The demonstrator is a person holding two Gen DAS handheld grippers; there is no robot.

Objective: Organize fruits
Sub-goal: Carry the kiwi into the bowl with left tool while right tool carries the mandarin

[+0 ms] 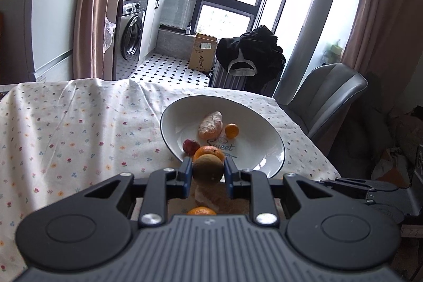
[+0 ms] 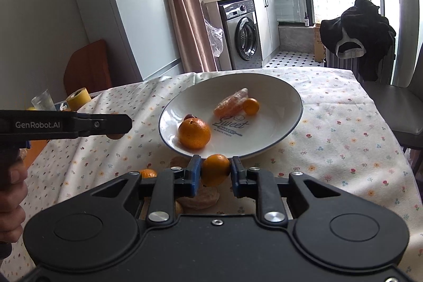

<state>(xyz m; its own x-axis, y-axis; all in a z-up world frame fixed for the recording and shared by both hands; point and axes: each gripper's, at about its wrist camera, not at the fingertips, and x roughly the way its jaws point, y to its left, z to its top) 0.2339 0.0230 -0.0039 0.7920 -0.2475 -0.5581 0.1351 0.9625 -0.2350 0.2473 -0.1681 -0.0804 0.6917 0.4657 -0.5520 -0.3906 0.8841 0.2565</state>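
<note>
The left tool [image 1: 208, 171] is clamping a brownish-green round fruit [image 1: 208, 169] between its blue pads, holding it just above the near rim of the white bowl [image 1: 185, 110]; below it, on the flowered cloth of the counter [image 1: 66, 123], an orange [image 1: 201, 210] and a pale wrapped item are partly showing behind the tool's body. The right tool [image 2: 215, 171] is pinching a small orange [image 2: 215, 169] at the bowl's near edge [image 2: 277, 142]; beneath it a brown round pastry-like thing [image 2: 201, 198] is lying on the cloth, and another orange [image 2: 147, 173] is sitting just left of it. Inside the bowl, a large orange [image 2: 194, 133] is resting at the near left with a small red fruit [image 1: 191, 146] touching it behind; farther in, a wrapped peeled orange piece [image 2: 231, 103] is lying beside a little tangerine [image 2: 250, 106]. At the far left of the counter, a glass [image 2: 43, 101] and a yellow tape roll [image 2: 78, 97] are standing; beyond, a grey chair [image 1: 330, 97] is waiting at the right, and a washing machine [image 2: 244, 33] is standing by the window.
</note>
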